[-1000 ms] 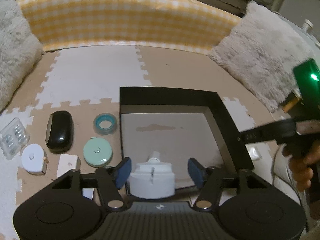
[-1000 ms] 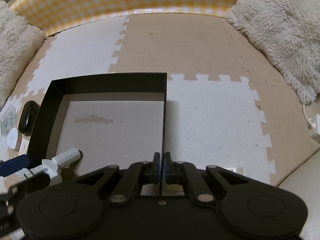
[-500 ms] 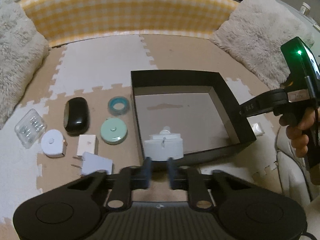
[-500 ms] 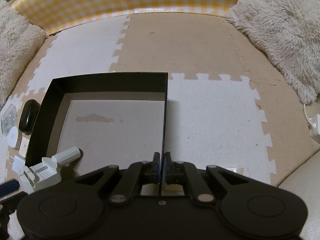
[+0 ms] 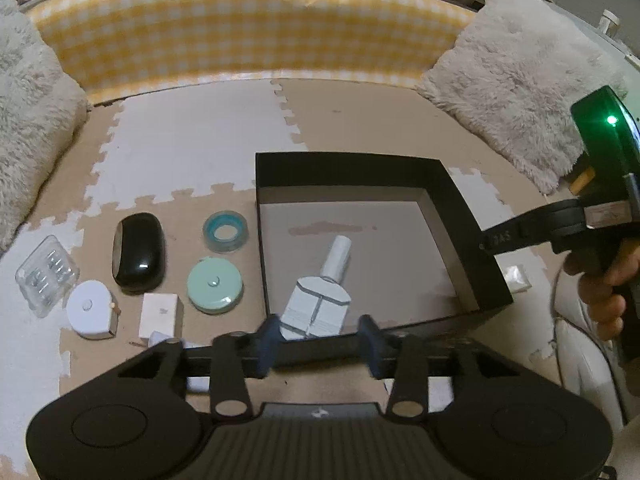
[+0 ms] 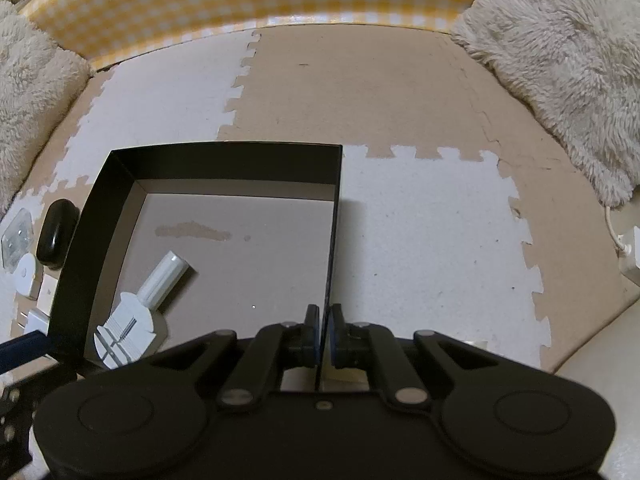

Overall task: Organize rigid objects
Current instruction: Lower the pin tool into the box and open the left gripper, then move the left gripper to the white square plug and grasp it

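A white tool with a round handle [image 5: 320, 300] lies flat inside the black box [image 5: 460, 208], near its front left corner. The same tool [image 6: 136, 312] shows in the right wrist view. My left gripper [image 5: 322, 344] hovers at the box's near wall, its jaws opening with nothing between them. My right gripper [image 6: 325, 332] is shut on the box's right wall [image 6: 334, 240]. In the left wrist view, the right gripper [image 5: 486, 242] reaches that wall from the right, held by a hand.
Left of the box lie a black case [image 5: 138, 252], a blue tape roll [image 5: 225, 232], a mint tape measure [image 5: 215, 286], a white tape measure [image 5: 90, 314], a small white box [image 5: 159, 314] and a clear plastic case [image 5: 46, 274]. Fluffy cushions [image 5: 516, 92] and a yellow checked bolster [image 5: 248, 28] border the foam mat.
The white tool stood between my left jaws at the box's near edge; now it lies flat in the box. The left jaws drew back, shut, then parted again. The right gripper kept still.
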